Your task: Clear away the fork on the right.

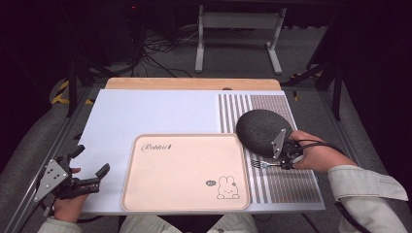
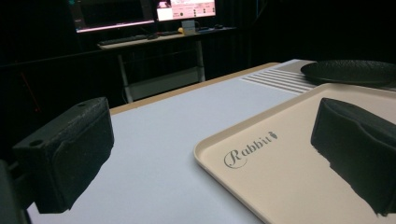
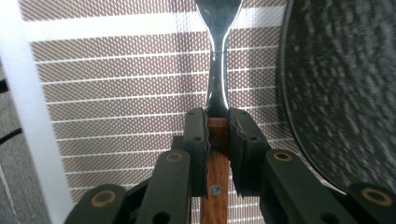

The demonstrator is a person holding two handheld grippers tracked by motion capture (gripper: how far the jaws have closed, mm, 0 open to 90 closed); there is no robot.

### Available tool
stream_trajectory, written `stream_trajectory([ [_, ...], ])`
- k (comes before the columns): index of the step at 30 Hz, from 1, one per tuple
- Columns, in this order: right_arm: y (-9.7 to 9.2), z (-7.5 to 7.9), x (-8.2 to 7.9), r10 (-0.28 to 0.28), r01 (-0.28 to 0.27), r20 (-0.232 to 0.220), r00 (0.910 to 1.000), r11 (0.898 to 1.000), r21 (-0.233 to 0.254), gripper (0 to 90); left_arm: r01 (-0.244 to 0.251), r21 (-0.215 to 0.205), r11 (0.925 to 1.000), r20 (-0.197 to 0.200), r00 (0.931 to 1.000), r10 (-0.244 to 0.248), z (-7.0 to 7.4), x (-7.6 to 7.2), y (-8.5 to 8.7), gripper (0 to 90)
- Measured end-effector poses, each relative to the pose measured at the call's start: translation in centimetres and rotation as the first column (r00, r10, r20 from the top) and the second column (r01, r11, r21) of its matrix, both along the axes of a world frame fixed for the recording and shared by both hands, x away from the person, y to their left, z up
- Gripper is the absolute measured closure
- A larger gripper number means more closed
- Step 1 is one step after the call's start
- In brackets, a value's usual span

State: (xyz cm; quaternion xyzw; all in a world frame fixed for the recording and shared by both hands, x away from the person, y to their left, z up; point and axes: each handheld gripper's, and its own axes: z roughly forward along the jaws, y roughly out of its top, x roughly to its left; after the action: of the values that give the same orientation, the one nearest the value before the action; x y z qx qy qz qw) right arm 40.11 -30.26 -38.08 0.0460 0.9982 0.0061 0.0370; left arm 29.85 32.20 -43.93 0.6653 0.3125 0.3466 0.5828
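Note:
A fork [image 3: 218, 79] with a steel neck and a wooden handle [image 3: 215, 168] lies on the striped placemat [image 3: 116, 93]. My right gripper [image 3: 217, 122] is shut on that wooden handle, its jaws pressed against both sides. From above, the fork [image 1: 260, 164] points left, just below the dark round plate [image 1: 262, 131], with my right gripper [image 1: 285, 159] at its handle end. A beige rabbit tray [image 1: 184, 172] sits in the middle of the table. My left gripper [image 1: 90, 165] rests open at the table's left edge, with nothing between its fingers [image 2: 70, 154]; the tray [image 2: 280, 182] lies ahead of it.
A pale blue mat [image 1: 155, 114] covers the table, with a wooden strip [image 1: 194, 83] along the far edge. The brown striped placemat [image 1: 286, 182] fills the right side. Beyond the table stand a white desk frame [image 1: 238, 39] and cables on the floor.

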Motion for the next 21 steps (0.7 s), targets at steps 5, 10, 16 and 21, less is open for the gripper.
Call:
stream_trajectory([
  [5, 0.2, 1.5, -0.4, -0.015, 0.014, 0.030, 0.9994, 1.000, 0.028, 78.8, -0.001, -0.003, 1.0000, 0.001, 1.0000, 0.001, 0.0, 0.0, 0.0, 0.1],
  [10, 0.8, 3.1, -0.6, -0.041, 0.037, 0.044, 0.9982, 0.996, 0.075, 78.8, 0.001, -0.003, 1.0000, 0.000, 1.0000, -0.001, 0.0, 0.0, 0.0, 0.1],
  [16, 1.7, 4.9, -1.0, -0.133, 0.128, 0.029, 0.9907, 0.983, 0.128, 78.9, 0.000, 0.000, 1.0000, 0.001, 1.0000, 0.000, 0.0, 0.0, 0.0, 0.1],
  [21, 2.8, 5.8, -1.2, -0.178, 0.173, 0.015, 0.9840, 0.971, 0.166, 78.9, 0.000, 0.000, 1.0000, 0.001, 1.0000, 0.000, 0.0, 0.0, 0.0, 0.0],
])
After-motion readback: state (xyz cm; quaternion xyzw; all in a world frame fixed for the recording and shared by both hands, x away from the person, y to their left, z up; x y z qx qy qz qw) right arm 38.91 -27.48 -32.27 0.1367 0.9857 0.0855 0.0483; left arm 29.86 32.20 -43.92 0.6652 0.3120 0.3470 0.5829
